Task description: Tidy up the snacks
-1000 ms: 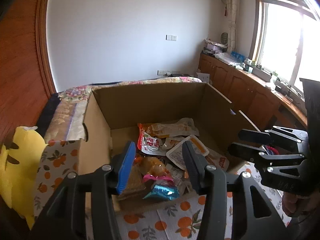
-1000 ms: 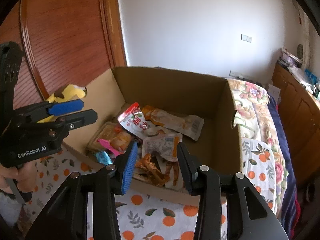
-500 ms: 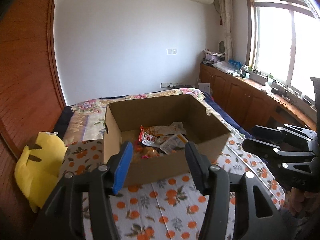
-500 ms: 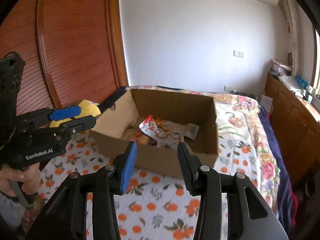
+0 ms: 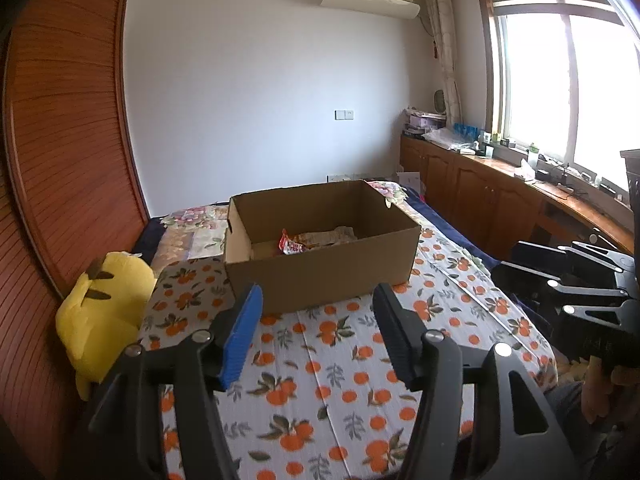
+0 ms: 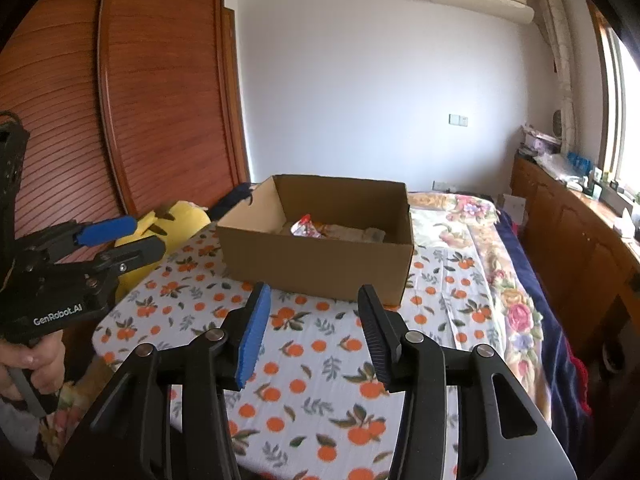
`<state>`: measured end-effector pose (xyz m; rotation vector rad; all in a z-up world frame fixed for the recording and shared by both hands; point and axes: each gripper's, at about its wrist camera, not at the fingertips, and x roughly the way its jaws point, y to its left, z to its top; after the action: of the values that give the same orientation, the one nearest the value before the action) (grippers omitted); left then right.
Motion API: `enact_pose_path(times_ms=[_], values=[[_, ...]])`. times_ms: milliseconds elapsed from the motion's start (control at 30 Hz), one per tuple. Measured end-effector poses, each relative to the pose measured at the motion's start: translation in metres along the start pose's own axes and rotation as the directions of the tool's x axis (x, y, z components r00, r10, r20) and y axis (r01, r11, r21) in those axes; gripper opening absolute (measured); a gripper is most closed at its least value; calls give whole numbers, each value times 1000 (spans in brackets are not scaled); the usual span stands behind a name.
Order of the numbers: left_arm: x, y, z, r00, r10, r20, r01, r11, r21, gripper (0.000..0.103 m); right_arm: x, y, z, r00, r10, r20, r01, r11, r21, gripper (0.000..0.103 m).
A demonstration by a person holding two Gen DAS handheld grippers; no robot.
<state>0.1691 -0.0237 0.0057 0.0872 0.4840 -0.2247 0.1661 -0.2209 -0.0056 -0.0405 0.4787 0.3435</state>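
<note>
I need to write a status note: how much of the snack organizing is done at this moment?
Done: snack packets lie inside the cardboard box, and none shows on the orange-print cloth. In hand: nothing; the left gripper and right gripper are open and empty, short of the box. Left: apparently nothing, though much of the box floor is hidden.

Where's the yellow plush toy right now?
The yellow plush toy lies at the left edge of the orange-print cloth, against the wooden wardrobe, left of the cardboard box. In the right wrist view it shows behind the left gripper.
</note>
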Motion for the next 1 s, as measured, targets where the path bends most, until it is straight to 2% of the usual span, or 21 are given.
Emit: enact_pose_path(times_ms=[100,233,467,667,733,767,800,1000], values=[[-13,-1,-7,1000,9,8,-9,1000,-6,62,-13,4,-7,1000,-8,11,8,1000,3,48],[-32,-7,-15,999,41,31,-41,999,5,67,-29,4,-14,999,-28,32,28,1000,11,55],[-59,-14,-30,996,62,66,-62,998,-1,73,-55,1,-28,993,-87,75,84,996,41,86],[-76,-14,-42,992,83,95,-81,996,-23,83,-68,-2,-37,991,-109,80,105,993,53,94],[-80,-13,-44,992,81,98,-78,996,-29,89,-70,-2,-39,990,-113,80,109,993,52,98],[-82,-13,-45,992,79,100,-76,997,-31,95,-70,-1,-40,990,-116,81,112,992,52,103],[-84,-13,-47,991,81,105,-78,996,-32,100,-72,-1,-40,989,-119,84,115,992,50,103],[-90,-17,-53,990,87,114,-85,996,-24,103,-80,3,-43,987,-127,98,123,991,50,103]])
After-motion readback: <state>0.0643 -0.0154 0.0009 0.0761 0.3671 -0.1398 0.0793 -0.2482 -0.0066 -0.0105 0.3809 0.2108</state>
